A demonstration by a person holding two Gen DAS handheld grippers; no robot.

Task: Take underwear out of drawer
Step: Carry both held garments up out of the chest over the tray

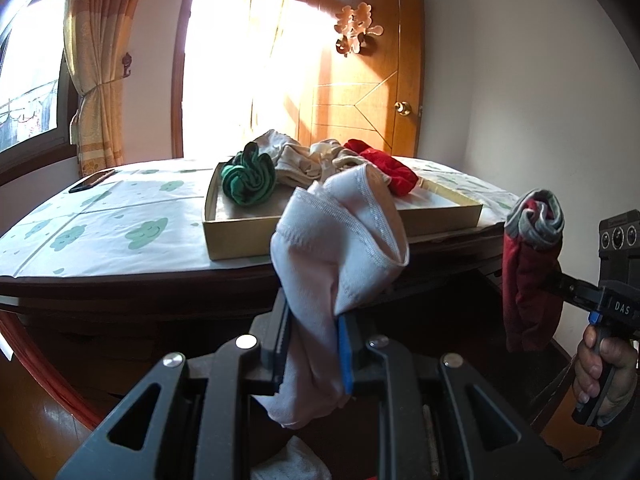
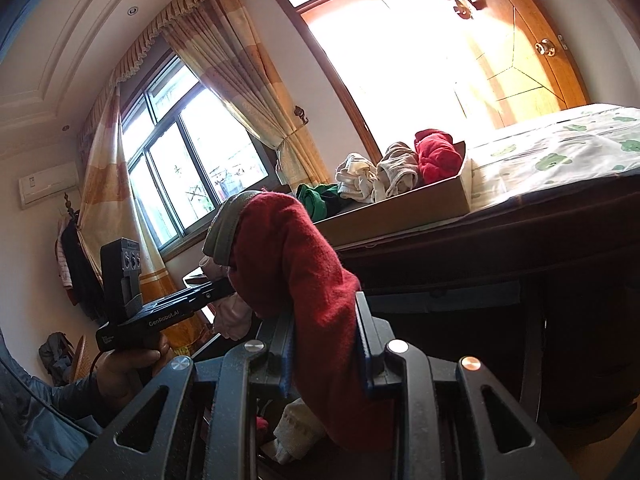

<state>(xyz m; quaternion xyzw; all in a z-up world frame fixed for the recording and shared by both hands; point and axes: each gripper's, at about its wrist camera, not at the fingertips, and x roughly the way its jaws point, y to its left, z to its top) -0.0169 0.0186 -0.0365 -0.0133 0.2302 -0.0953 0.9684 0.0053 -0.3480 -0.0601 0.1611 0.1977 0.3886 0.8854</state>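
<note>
Altogether we count two garments in grippers and four in the box. At the centre of the left wrist view, our left gripper (image 1: pixel 312 320) is clamped on one pale pink ribbed cotton pair of underwear (image 1: pixel 340 240), which droops between the jaws. At the right edge, our right gripper (image 1: pixel 560 284) pinches one dark red pair of underwear with a grey waistband (image 1: pixel 528 264). Beyond, on the table with the cloud-print cloth (image 1: pixel 100 220), one shallow cardboard box (image 1: pixel 240 236) holds one green rolled garment (image 1: pixel 248 180), two cream garments (image 1: pixel 304 160) and one bright red garment (image 1: pixel 384 164).
</note>
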